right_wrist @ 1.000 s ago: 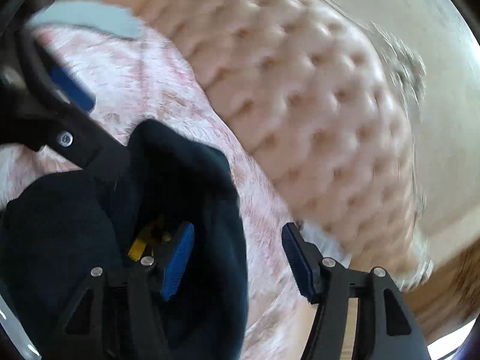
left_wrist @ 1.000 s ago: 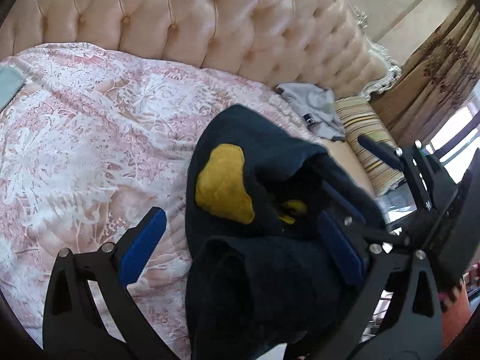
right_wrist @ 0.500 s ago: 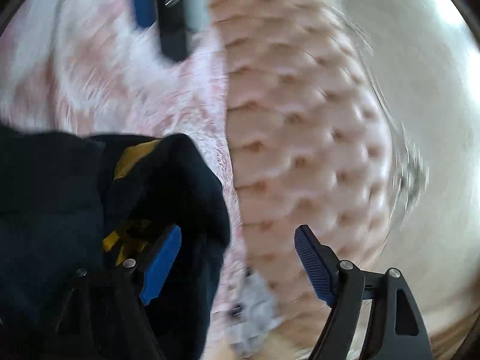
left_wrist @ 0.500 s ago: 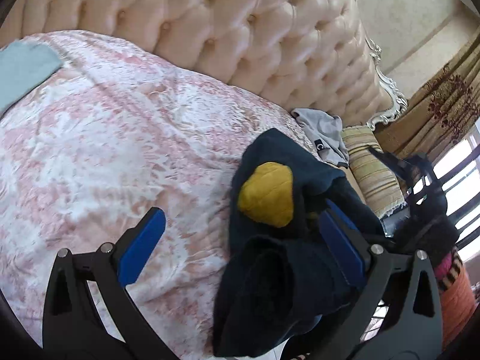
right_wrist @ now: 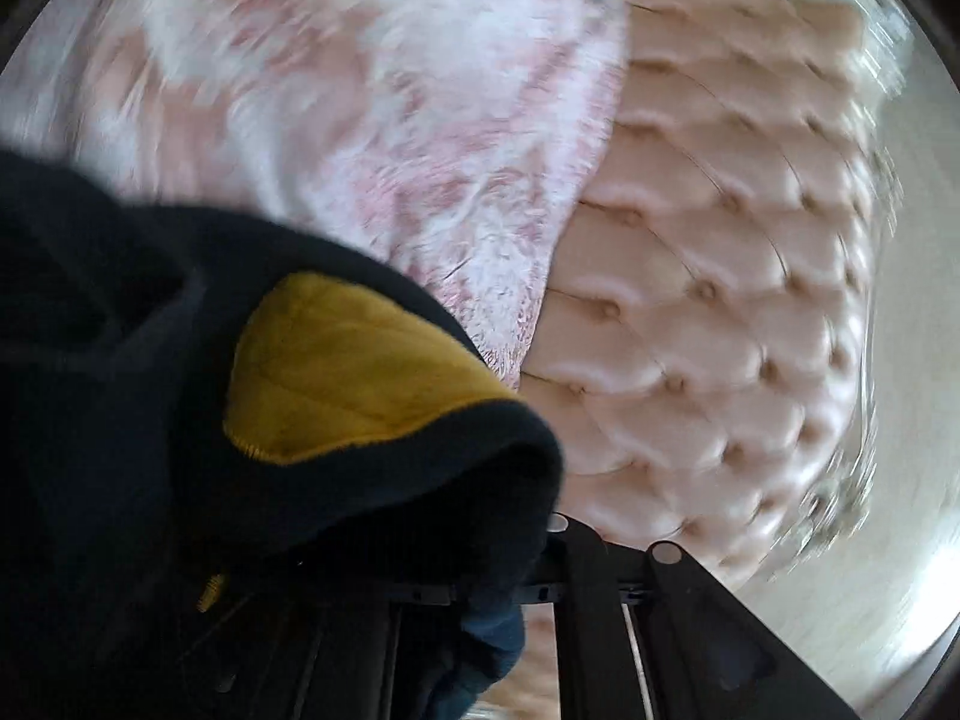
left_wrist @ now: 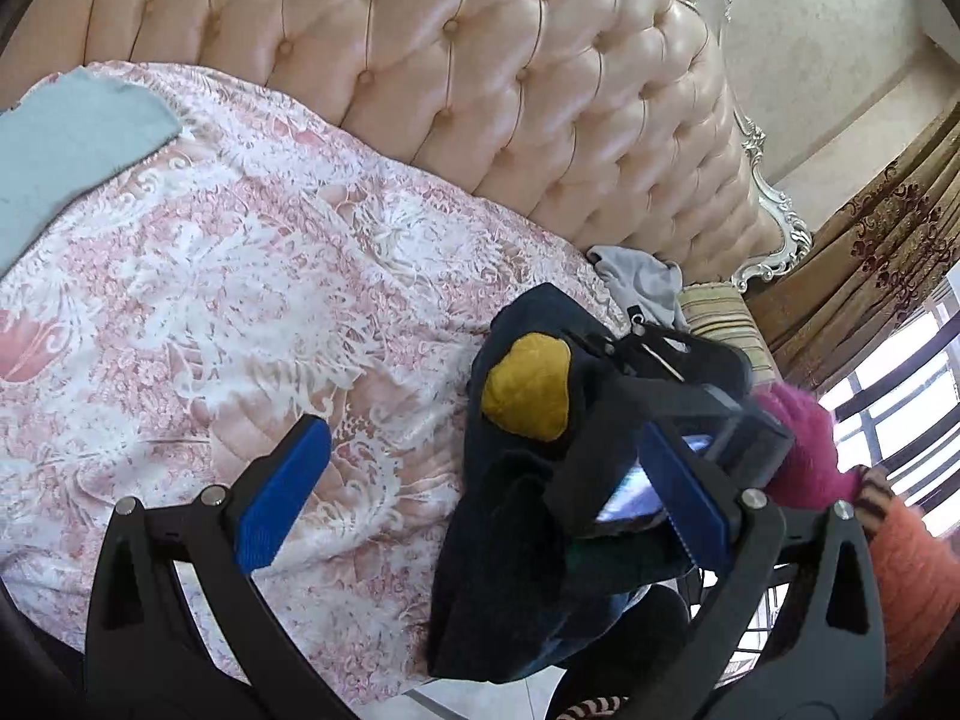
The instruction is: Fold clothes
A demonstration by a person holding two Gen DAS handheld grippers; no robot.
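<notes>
Left gripper (left_wrist: 480, 504) jaws spread wide, empty, above a pink floral bedspread (left_wrist: 210, 276); right gripper (right_wrist: 510, 588) clamped on the navy garment (left_wrist: 516, 528) with yellow patch (left_wrist: 528, 387), bunched at the bed's right edge. Tufted cream headboard (left_wrist: 510, 90) behind, light blue cloth (left_wrist: 66, 150) far left, grey garment (left_wrist: 642, 282) by a striped pillow (left_wrist: 720, 318), patterned brown curtains (left_wrist: 870, 276) and bright window at right; right wrist view blurred
</notes>
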